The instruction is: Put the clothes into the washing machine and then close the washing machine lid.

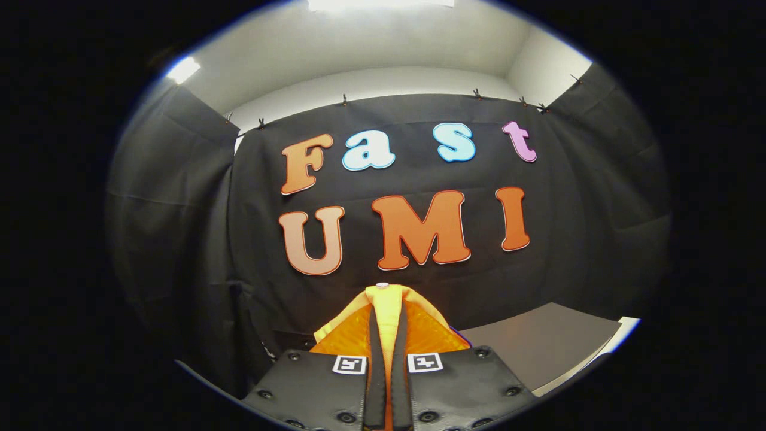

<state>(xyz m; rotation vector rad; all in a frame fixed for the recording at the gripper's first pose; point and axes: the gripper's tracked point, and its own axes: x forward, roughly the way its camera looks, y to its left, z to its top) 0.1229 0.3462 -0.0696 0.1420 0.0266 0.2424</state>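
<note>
My gripper [386, 311] is shut on an orange and yellow garment [428, 332], held up in the air in front of the booth's black cloth wall. Both fingers press on a yellow fold of the cloth that runs between them up to a small white snap [382, 285] at the top. Orange fabric bulges out on either side of the fingers [374, 353]. A sliver of purple cloth [459, 333] peeks out at the garment's right edge. A flat grey surface [538, 344] with a white edge lies beyond the fingers to the right; I cannot tell whether it is the washing machine's lid.
Black cloth walls [179, 209] close in the booth on the left, back and right. White wall and ceiling with lights show above the cloth.
</note>
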